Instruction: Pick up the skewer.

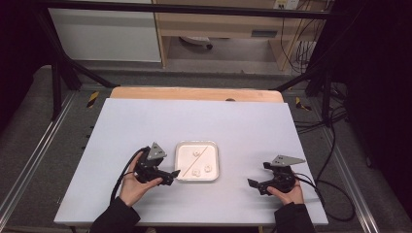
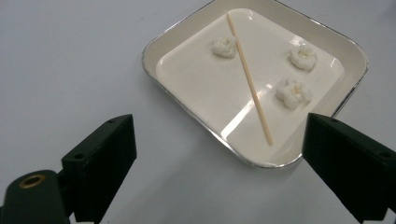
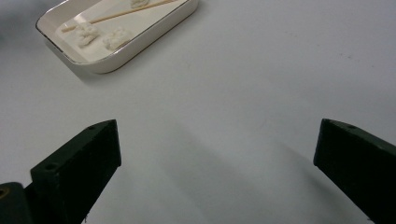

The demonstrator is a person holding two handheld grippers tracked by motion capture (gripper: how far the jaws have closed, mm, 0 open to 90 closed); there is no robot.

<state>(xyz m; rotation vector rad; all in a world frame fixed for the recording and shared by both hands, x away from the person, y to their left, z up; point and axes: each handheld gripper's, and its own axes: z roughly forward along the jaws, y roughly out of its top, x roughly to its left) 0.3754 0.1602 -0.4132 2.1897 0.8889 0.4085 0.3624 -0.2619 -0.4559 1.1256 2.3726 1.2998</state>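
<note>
White board covers the table (image 1: 145, 126), with a wooden edge showing along its far side at 12 o'clock and dark floor with cables around it. Near the middle of the board, slightly toward the person, sits a square cream tray (image 1: 180, 148) with a thin metallic rim. Inside the tray a thin wooden stick (image 2: 249, 79) lies diagonally across the floor of the tray, its near end close to the rim. Three small white lumps (image 2: 224, 46) rest in the tray: one on one side of the stick, two on the other side, none touching the stick as far as can be seen. In the high view the left gripper (image 1: 167, 175) is at 9 o'clock of the tray, just beside its left rim, held in the person's left hand (image 1: 133, 187). Its jaws stand wide apart and hold nothing; in the left gripper view they frame the near corner of the tray. The right gripper (image 1: 257, 175) is at 3 o'clock of the tray, well apart from it, held in the right hand (image 1: 289, 193). Its jaws also stand wide apart and hold nothing, above bare board.
</note>
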